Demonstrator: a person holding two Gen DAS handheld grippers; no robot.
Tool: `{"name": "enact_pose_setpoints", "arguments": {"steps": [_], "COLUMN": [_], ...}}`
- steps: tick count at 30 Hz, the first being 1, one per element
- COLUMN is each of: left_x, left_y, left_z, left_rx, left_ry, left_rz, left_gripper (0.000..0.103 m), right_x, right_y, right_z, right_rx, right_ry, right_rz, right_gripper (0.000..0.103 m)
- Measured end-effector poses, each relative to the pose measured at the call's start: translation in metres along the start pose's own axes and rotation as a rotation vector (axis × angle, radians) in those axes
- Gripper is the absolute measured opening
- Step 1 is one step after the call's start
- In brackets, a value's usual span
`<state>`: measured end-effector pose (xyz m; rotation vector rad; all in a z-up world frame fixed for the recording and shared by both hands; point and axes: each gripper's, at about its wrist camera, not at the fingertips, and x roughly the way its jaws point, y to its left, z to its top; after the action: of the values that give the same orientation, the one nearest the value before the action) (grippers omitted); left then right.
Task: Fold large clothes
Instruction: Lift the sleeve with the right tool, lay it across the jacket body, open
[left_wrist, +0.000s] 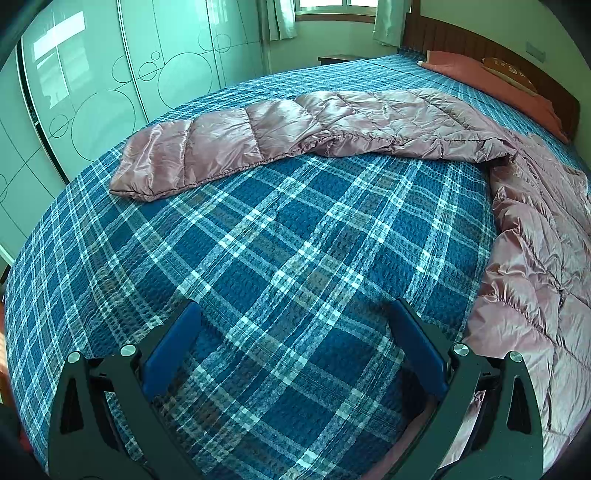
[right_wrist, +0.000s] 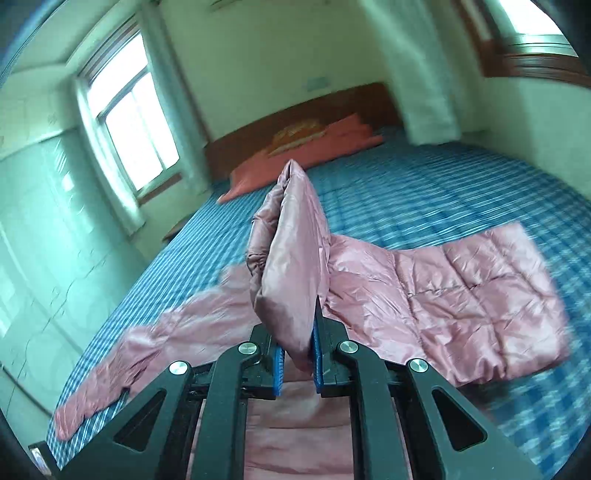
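A shiny pink quilted down jacket (left_wrist: 369, 122) lies spread on the blue plaid bed (left_wrist: 258, 240), one sleeve (left_wrist: 184, 155) stretched out flat. Its other sleeve (right_wrist: 288, 258) is lifted upright, doubled over, above the body.

In the right wrist view nearly everything past the right gripper (right_wrist: 297, 354) is smeared by motion: the plaid of the bedspread (right_wrist: 424, 184) runs into streaks, and the pattern on the cushion (right_wrist: 295, 134) by the headboard cannot be read. The jacket (right_wrist: 461, 295) fold pinched between the blue pads hides what lies straight ahead — its lower part vanishes under the gripper's frame.

In the left wrist view the jacket's body (left_wrist: 535, 258) is cut off by the right edge of the picture, so its full shape cannot be told. The bedspread's near edge (left_wrist: 280, 435) is hidden behind the left gripper (left_wrist: 291, 314) — its far corners fall outside the fisheye circle.
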<state>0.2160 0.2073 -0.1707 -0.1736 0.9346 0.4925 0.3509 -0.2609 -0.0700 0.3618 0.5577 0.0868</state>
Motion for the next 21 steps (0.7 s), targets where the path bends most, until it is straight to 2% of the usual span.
{"name": "enact_pose_setpoints", "arguments": {"steps": [4, 10, 12, 14, 16, 19, 21], "left_x": [-0.001, 0.000, 0.000, -0.002, -0.002, -0.001, -0.001], "left_y": [0.000, -0.001, -0.001, 0.000, 0.000, 0.000, -0.001], "left_z": [0.000, 0.000, 0.000, -0.003, -0.003, -0.002, -0.002], "left_rx": [0.001, 0.000, 0.000, -0.001, -0.002, -0.001, -0.002], "left_ry": [-0.004, -0.006, -0.006, -0.006, -0.007, -0.007, -0.008], "left_rz": [0.003, 0.000, 0.001, -0.001, -0.001, 0.000, -0.001], "left_gripper": [0.101, 0.101, 0.101, 0.101, 0.101, 0.101, 0.101], "right_x": [0.046, 0.085, 0.091, 0.085, 0.072, 0.050, 0.041], "right_y": [0.059, 0.102, 0.110, 0.114, 0.108, 0.085, 0.062], "right_z": [-0.033, -0.077, -0.085, -0.089, -0.084, -0.068, -0.051], "right_rx": [-0.076, -0.150, -0.157, -0.160, -0.150, -0.129, -0.125], "right_ry": [0.112, 0.279, 0.318, 0.321, 0.303, 0.266, 0.227], "right_rz": [0.049, 0.105, 0.123, 0.149, 0.167, 0.176, 0.128], "right_gripper": [0.012, 0.013, 0.019, 0.033, 0.040, 0.041, 0.041]}}
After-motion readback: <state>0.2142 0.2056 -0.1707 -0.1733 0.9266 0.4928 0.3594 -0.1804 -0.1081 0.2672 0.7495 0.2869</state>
